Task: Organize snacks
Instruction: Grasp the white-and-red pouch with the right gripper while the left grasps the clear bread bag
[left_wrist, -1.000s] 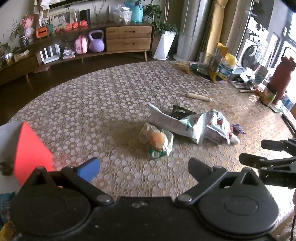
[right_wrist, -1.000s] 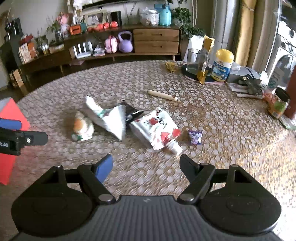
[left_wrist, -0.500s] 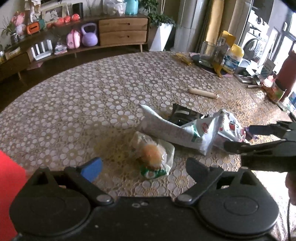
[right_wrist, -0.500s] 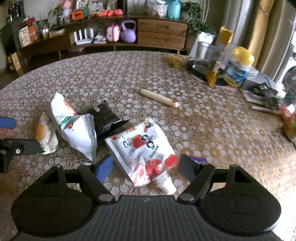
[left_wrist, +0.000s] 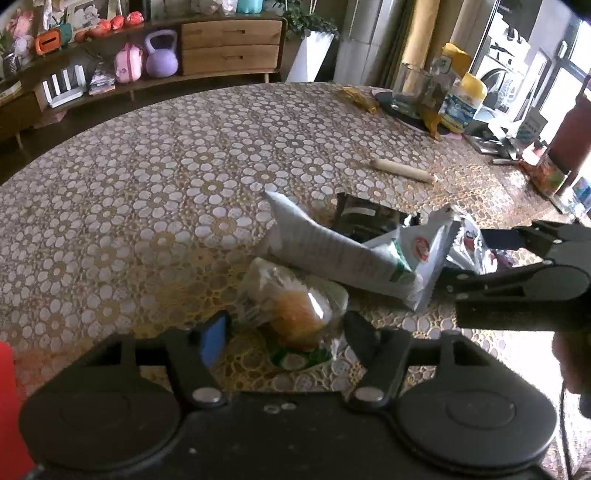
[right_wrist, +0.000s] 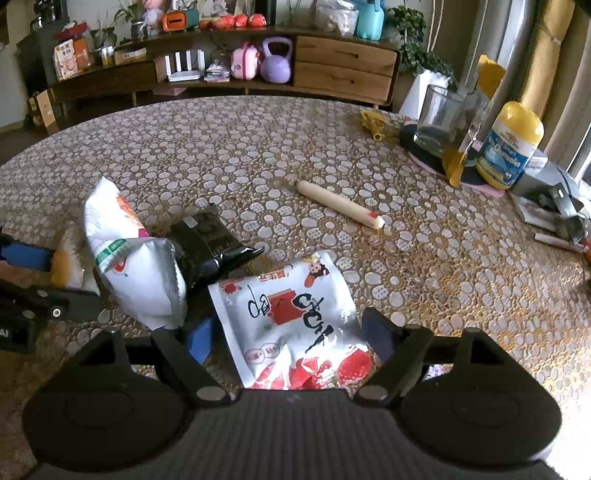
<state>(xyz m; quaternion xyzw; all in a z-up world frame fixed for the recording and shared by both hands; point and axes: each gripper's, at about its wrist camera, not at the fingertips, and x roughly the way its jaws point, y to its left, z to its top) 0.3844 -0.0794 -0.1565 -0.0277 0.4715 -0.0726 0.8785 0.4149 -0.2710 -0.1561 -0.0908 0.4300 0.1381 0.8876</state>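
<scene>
Both grippers have closed in on the snacks. From the left wrist, the left gripper (left_wrist: 286, 334) straddles the bun pack (left_wrist: 291, 314), jaws wide, low over the floral table (left_wrist: 147, 177). From the right wrist, the right gripper (right_wrist: 286, 338) straddles the red-white bag (right_wrist: 291, 317), jaws wide; the sideboard (right_wrist: 343, 66) stands beyond.

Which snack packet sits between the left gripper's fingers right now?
The clear-wrapped bun packet with the green bottom edge, lying between the open left gripper. The white pillow bag, black packet and strawberry-print bag lie further right.
</scene>
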